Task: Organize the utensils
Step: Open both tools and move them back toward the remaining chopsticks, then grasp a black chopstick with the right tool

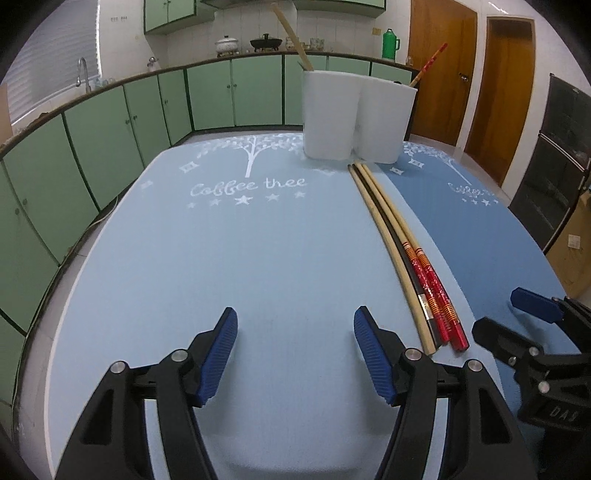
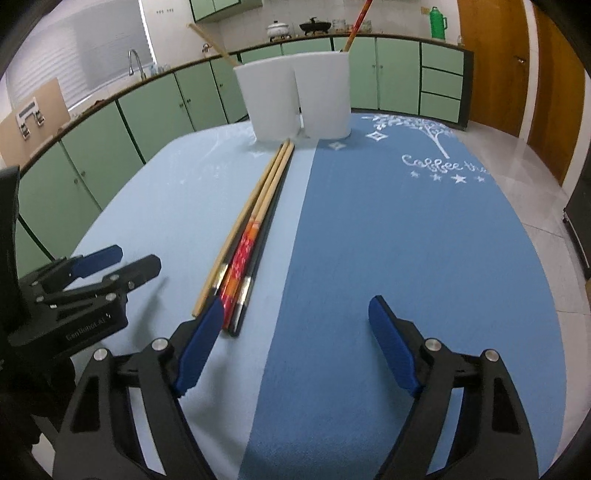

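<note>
Several chopsticks (image 1: 406, 251) lie side by side on the blue mat: plain wooden, black, and red-patterned ones; they also show in the right wrist view (image 2: 255, 225). Two white holders (image 1: 354, 118) stand at the far end, also in the right wrist view (image 2: 295, 96). The left holder has a wooden chopstick (image 1: 291, 35) in it, the right one a red-patterned chopstick (image 1: 430, 62). My left gripper (image 1: 295, 347) is open and empty, left of the chopsticks' near ends. My right gripper (image 2: 291, 339) is open and empty, its left finger beside those near ends.
The table is covered by a light blue mat (image 1: 221, 258) and a darker blue mat (image 2: 406, 240). Green cabinets (image 1: 110, 122) with a counter and sink run behind and left. Wooden doors (image 1: 509, 92) stand to the right.
</note>
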Motion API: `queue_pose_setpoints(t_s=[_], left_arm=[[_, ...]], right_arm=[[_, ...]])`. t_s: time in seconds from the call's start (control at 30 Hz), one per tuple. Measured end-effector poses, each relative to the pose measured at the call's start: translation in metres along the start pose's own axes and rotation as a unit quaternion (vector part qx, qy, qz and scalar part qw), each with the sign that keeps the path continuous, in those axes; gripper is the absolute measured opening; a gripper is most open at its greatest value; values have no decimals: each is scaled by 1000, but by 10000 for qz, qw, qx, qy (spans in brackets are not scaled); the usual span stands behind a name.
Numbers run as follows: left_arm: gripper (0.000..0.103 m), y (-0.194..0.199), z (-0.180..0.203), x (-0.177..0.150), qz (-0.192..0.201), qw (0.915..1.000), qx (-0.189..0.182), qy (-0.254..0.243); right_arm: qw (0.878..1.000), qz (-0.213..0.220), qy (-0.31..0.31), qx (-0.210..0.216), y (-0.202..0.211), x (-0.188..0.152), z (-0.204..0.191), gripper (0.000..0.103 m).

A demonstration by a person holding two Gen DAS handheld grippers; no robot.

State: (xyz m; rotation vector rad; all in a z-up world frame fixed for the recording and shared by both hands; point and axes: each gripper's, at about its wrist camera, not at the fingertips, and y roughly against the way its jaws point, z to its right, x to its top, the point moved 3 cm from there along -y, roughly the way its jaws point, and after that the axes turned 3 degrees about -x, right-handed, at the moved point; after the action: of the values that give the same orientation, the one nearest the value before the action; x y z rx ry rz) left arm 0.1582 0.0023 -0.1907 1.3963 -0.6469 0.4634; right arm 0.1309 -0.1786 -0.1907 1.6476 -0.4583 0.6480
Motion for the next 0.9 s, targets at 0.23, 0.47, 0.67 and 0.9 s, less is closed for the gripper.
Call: queue_pose_setpoints(t_s=[0.23,0.47,0.67,0.9], left_arm=[[67,-3,-1,-3,-127,9999,34,-32],[69,-6,-1,-4,-193,9998,39,-45],[70,-6,-1,-5,-190,9998,56,-28],[70,-5,-2,-5,-179,9998,80,-44]], right_arm=[[9994,-179,242,-185,-7,-3,-8,77],[9986,-178,277,-424,-8,-2,-5,75],[9994,-46,95,-335,1,-3,4,65],[9994,-146,319,-6,-2,-6,-14,35]])
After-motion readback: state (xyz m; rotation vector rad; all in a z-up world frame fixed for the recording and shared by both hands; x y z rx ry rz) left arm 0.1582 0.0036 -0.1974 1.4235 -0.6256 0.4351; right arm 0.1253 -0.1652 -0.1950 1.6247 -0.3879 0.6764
